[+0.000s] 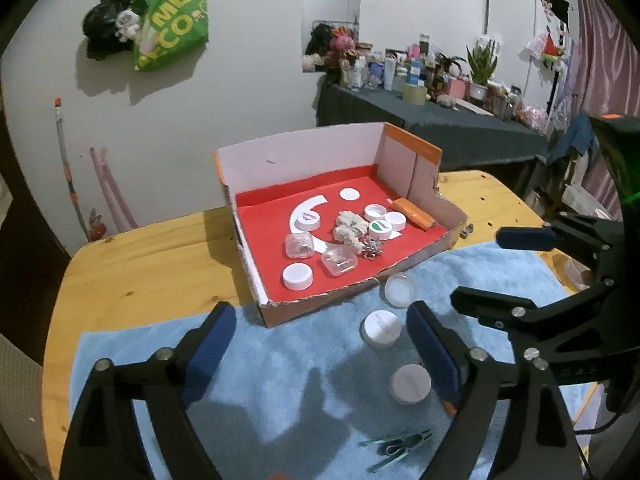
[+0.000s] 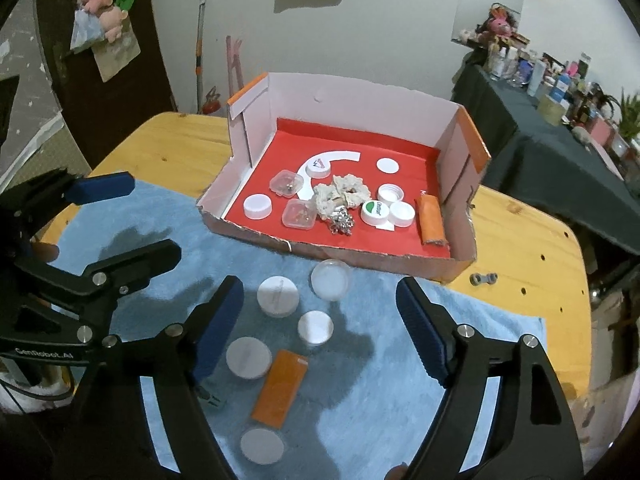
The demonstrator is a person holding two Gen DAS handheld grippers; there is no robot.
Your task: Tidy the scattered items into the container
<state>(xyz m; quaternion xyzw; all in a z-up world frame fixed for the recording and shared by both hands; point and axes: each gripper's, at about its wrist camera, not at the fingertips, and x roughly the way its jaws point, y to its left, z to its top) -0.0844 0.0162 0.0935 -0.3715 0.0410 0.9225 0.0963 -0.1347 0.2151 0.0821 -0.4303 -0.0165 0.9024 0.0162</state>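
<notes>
Blue-padded left tongs [image 1: 320, 344] fill the bottom of the left wrist view, jaws spread wide, nothing between the pads, hovering over the blue towel [image 1: 280, 380]. Right tongs [image 2: 320, 328] likewise gape open and empty above the same towel. No earlier picture, so only that both stand open. Loose items on the towel in the right wrist view: a flat orange pack [image 2: 280, 388], a grey-white round cap [image 2: 262, 446] nearest the camera, another cap [image 2: 247, 358] just left of the pack, a small cap [image 2: 315, 327], a bigger cap [image 2: 278, 296], and a clear round pot [image 2: 331, 279] close to the box front. Teal clips [image 1: 400, 442] lie on the towel in the left wrist view. Box [image 2: 460, 258] is a shallow cardboard tray, red floor, white inner walls, orange trim on the corners, front wall low and ragged; it sits on the wooden desk [image 2: 520, 240] with its front edge on the towel's far edge. Inside: several white bottle caps, one with a green label [image 2: 376, 212], two clear square cases [image 2: 298, 214], a beige crumpled lump [image 2: 336, 196], a silvery trinket [image 2: 342, 224] touching it, an orange roll [image 2: 430, 220] along the right wall, a white curved card [image 2: 336, 160]. Small metal bit [image 2: 483, 278] lies on the bare desk right of the box.
</notes>
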